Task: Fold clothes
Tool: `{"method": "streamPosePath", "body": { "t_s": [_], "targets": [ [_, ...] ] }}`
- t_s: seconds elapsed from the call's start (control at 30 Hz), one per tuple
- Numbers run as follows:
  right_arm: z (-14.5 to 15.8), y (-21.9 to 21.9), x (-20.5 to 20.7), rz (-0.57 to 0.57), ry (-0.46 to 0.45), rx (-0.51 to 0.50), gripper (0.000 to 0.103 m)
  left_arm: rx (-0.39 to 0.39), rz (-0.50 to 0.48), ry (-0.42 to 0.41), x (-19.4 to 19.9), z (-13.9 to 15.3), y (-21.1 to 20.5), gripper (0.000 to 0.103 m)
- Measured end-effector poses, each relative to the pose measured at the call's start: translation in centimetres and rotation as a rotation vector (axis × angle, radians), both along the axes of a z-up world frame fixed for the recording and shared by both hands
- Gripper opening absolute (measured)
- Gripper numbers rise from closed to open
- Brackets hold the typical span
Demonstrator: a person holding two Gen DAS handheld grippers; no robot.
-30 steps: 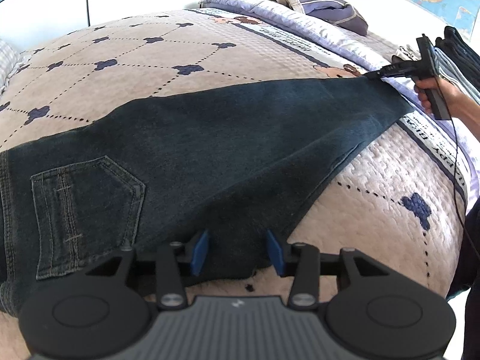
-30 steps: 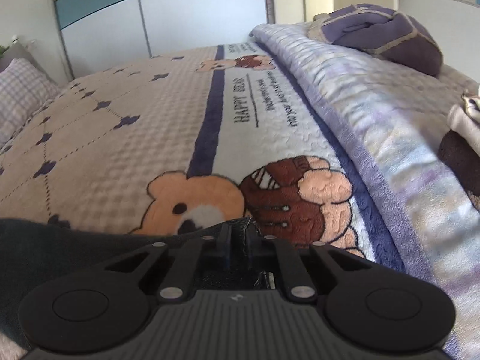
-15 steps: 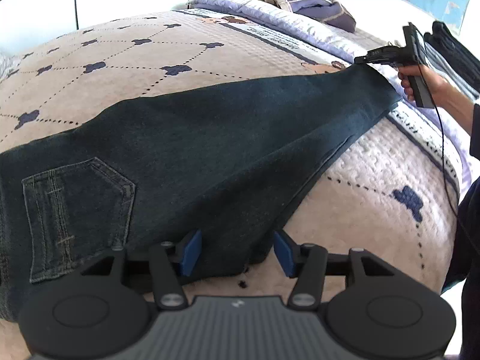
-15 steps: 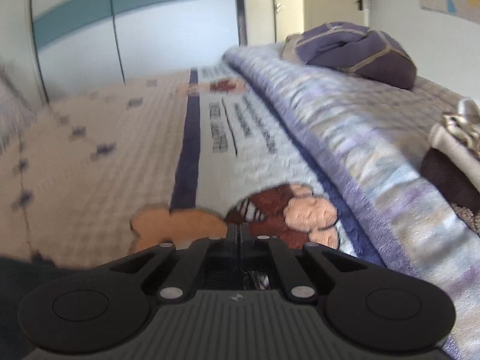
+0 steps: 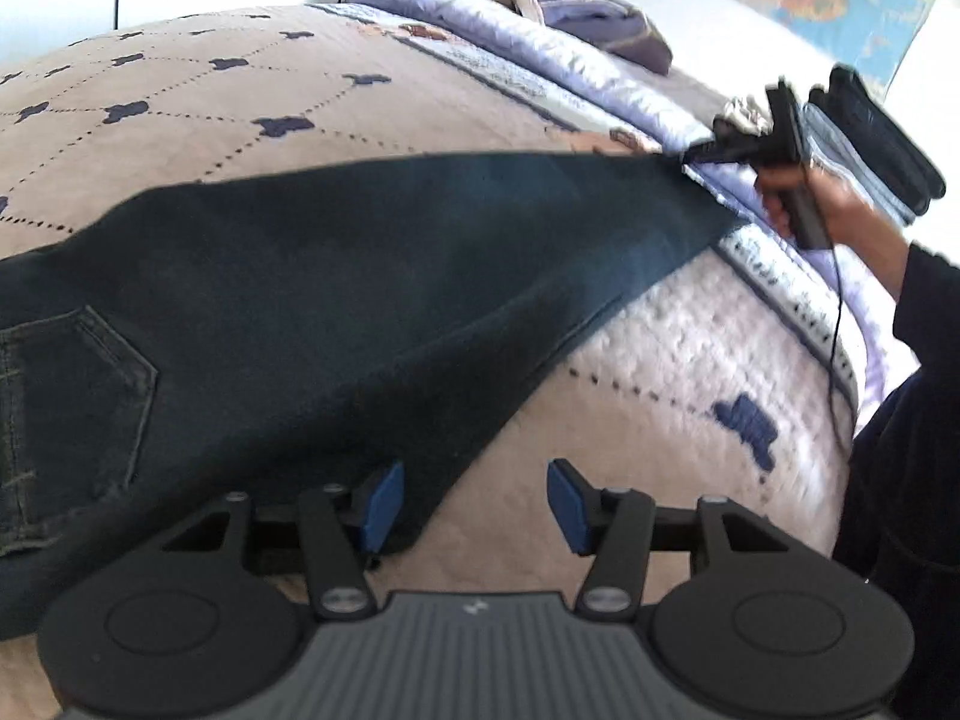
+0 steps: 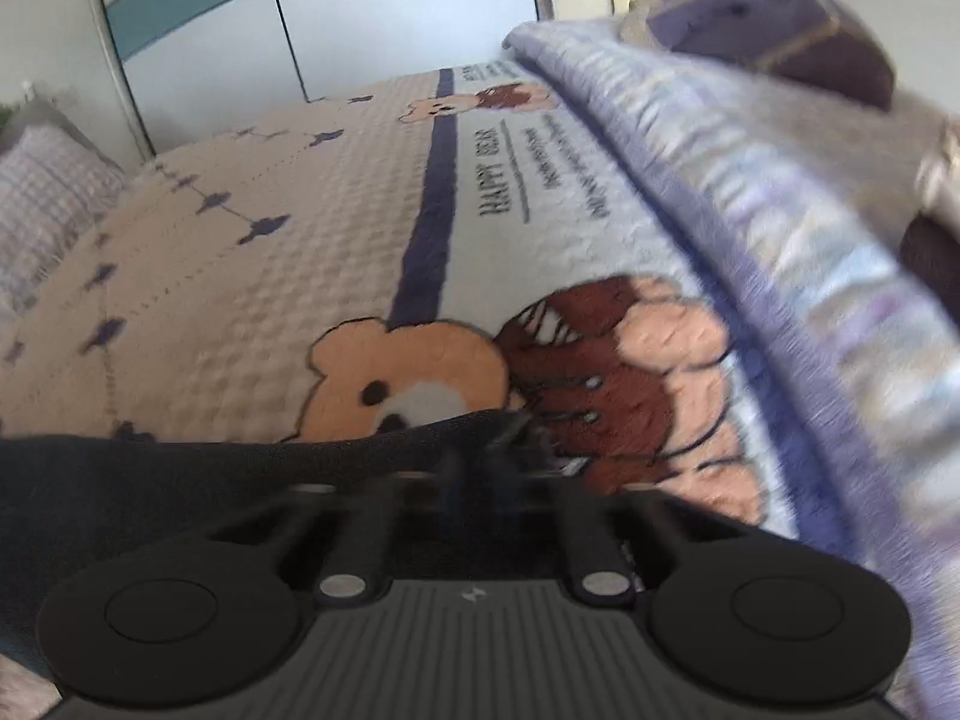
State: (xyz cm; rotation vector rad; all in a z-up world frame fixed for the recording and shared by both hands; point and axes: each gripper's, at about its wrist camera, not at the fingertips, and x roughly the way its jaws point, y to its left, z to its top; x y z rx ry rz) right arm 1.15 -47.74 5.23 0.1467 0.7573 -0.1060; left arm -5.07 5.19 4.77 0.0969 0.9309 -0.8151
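Jeans [image 5: 336,312] spread flat across the quilted bedspread [image 5: 690,372], legs stacked, so a fold can be made. Right gripper [image 6: 495,450] is clamped on the hem end, holding the leg taut; left gripper [image 5: 474,501] hovers with pads apart over the near edge, gripping nothing.

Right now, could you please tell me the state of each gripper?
Left gripper: open, holding nothing, at the jeans' edge.
Right gripper: closed on the jeans' leg end.
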Motion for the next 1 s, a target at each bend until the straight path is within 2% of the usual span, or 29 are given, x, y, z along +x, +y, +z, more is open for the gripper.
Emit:
{"method": "streamPosePath", "body": {
  "t_s": [0.07,0.1,0.13,0.17,0.2,0.27,0.33,0.37,0.43,0.5,0.57,0.63,0.7,0.77,0.87,1.0],
  "targets": [
    [0.4,0.1,0.0,-0.013,-0.004,-0.031,0.004,-0.016,0.008,0.015,0.1,0.0,0.3,0.054],
    [0.5,0.0,0.1,-0.029,0.006,-0.078,0.006,-0.022,0.012,0.02,0.2,-0.1,0.4,0.054],
    [0.5,0.1,0.3,-0.045,0.016,-0.162,0.016,-0.028,0.016,0.025,0.3,-0.2,0.5,0.054],
    [0.6,1.2,0.4,-0.037,0.024,-0.257,0.032,-0.029,0.017,0.025,0.3,-0.3,0.5,0.054],
    [0.8,2.8,0.5,0.015,0.014,-0.318,0.039,-0.026,0.013,0.02,0.2,-0.3,0.4,0.054],
    [1.5,7.1,0.1,0.173,-0.049,-0.363,0.046,-0.025,0.013,0.018,0.2,-0.4,0.3,0.054],
    [2.1,11.3,-0.3,0.332,-0.111,-0.408,0.059,-0.032,0.02,0.026,0.2,-0.4,0.5,0.054],
    [2.3,13.5,-0.3,0.406,-0.144,-0.419,0.061,-0.032,0.021,0.027,0.3,-0.4,0.5,0.054],
    [2.5,18.4,0.0,0.545,-0.21,-0.395,0.061,-0.026,0.014,0.021,0.2,-0.4,0.5,0.054],
    [1.7,23.3,1.0,0.71,-0.21,-0.314,0.061,-0.023,0.008,0.017,0.1,-0.4,0.5,0.054],
    [0.4,27.8,2.1,0.845,-0.188,-0.312,0.061,-0.023,0.008,0.021,0.2,-0.5,0.5,0.054],
    [-0.8,31.1,3.2,0.917,-0.183,-0.387,0.06,-0.024,0.007,0.022,0.3,-0.6,0.5,0.054],
    [-1.6,33.2,4.9,0.965,-0.15,-0.407,0.054,-0.028,0.008,0.023,0.3,-0.8,0.6,0.054],
    [-1.8,34.0,6.8,1.004,-0.079,-0.36,0.006,-0.039,0.017,0.03,0.5,-0.9,0.9,0.053],
    [-0.6,33.8,8.2,0.997,-0.047,-0.325,0.004,-0.026,0.013,0.02,0.3,-1.0,0.6,0.054],
    [0.7,33.2,10.0,0.919,-0.05,-0.283,0.003,-0.002,0.011,0.008,0.1,-1.1,0.2,0.054]
  ]
}}
